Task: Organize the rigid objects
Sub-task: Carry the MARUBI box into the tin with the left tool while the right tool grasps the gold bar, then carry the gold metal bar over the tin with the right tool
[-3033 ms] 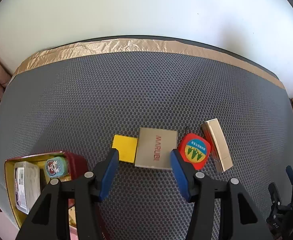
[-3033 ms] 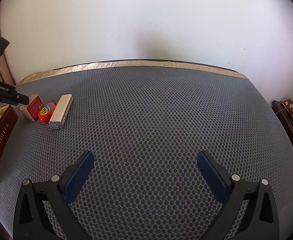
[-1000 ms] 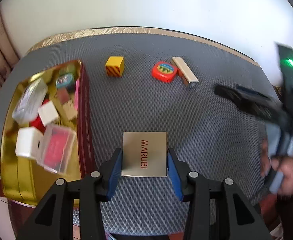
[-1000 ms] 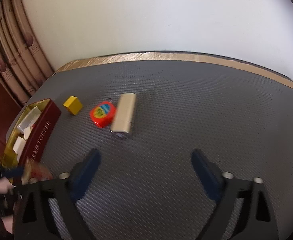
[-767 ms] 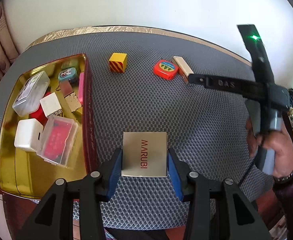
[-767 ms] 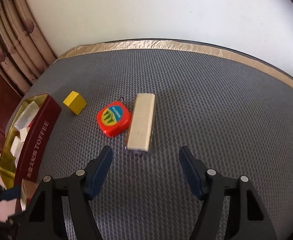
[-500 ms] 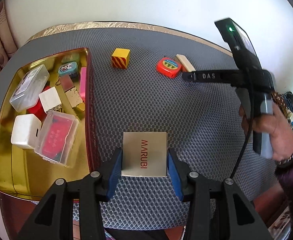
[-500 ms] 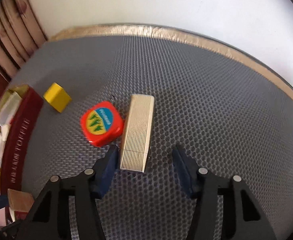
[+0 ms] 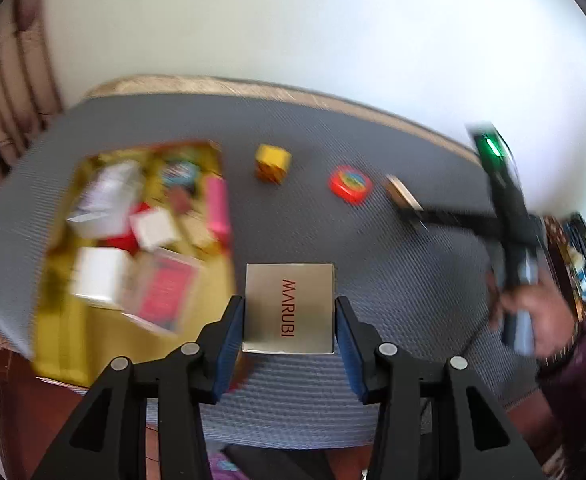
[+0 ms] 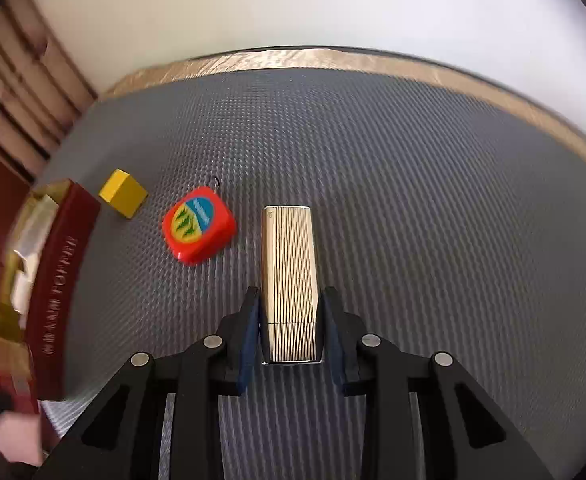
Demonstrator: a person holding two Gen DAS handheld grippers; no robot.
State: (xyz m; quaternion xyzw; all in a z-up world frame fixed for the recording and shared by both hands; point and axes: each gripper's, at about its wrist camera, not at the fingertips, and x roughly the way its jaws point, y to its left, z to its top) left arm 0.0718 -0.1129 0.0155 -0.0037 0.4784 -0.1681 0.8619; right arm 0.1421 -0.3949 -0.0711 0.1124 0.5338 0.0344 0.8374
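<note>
My left gripper (image 9: 289,320) is shut on a flat silver MARUBI box (image 9: 289,308) and holds it above the grey mat, beside the gold tin (image 9: 59,344) full of small boxes. My right gripper (image 10: 291,328) has closed around the near end of a ribbed gold bar (image 10: 289,264) that lies on the mat. A red tape measure (image 10: 199,224) and a yellow cube (image 10: 123,193) lie to its left. In the left wrist view the cube (image 9: 273,162), the tape measure (image 9: 350,184) and the gold bar (image 9: 403,196) sit in a row, blurred.
The red TOFFEE side of the tin (image 10: 59,292) stands at the left in the right wrist view. The mat's gold-taped far edge (image 10: 333,58) meets a white wall. A person's hand (image 9: 533,320) holds the right gripper's handle at the right.
My right gripper moved in and closed onto the gold bar. My left gripper, still holding the MARUBI box, is swinging, with the view blurred and the tin closer.
</note>
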